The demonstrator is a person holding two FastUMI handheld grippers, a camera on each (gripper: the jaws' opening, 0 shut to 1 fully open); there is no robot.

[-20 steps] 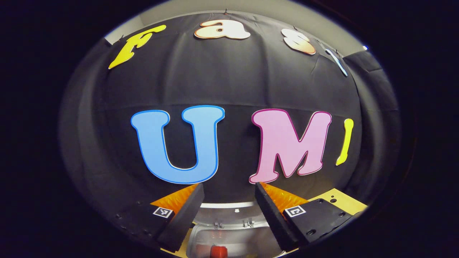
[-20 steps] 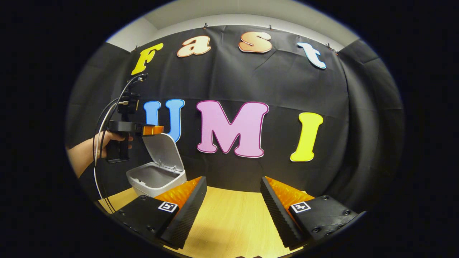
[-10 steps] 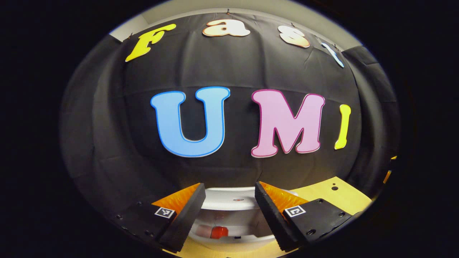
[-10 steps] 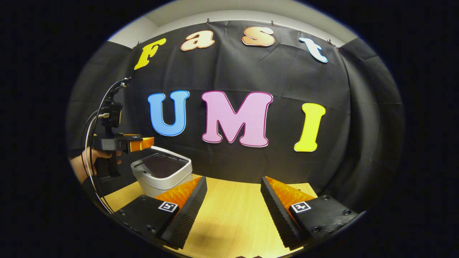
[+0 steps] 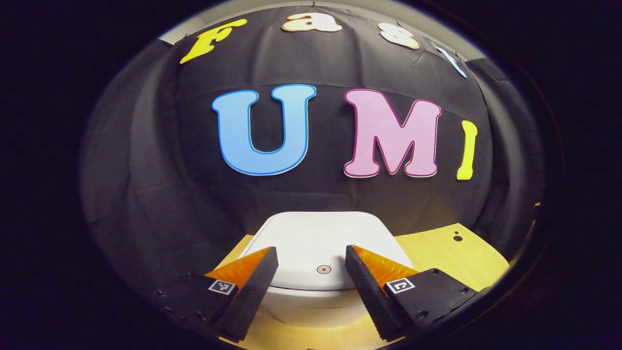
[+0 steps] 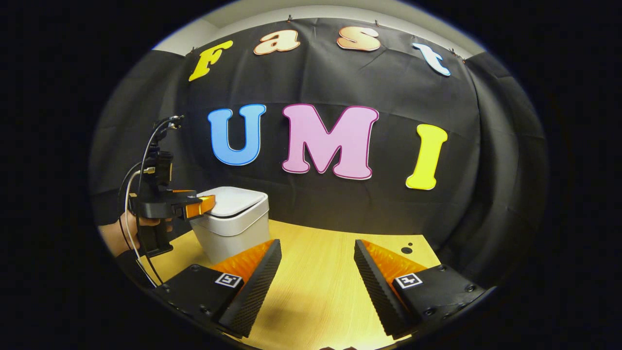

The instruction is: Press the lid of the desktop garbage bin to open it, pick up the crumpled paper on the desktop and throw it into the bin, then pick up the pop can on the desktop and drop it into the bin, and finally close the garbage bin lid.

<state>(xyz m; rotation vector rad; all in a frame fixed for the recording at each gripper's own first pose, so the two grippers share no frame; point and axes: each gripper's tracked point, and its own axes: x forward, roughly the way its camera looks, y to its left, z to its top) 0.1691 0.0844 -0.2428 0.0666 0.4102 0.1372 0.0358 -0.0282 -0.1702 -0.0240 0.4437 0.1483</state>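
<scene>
Left gripper view: left hand-held gripper (image 5: 311, 265) hangs spread and empty over the garbage bin lid (image 5: 320, 243), lowered at 12 o'clock; contents hidden. Right hand-held gripper (image 6: 317, 265) gapes empty above the worktop (image 6: 316, 291).

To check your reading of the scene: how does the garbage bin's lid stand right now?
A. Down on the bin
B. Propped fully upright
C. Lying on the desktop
A: the lid lies flat on the garbage bin, with the left gripper just over it.
</scene>
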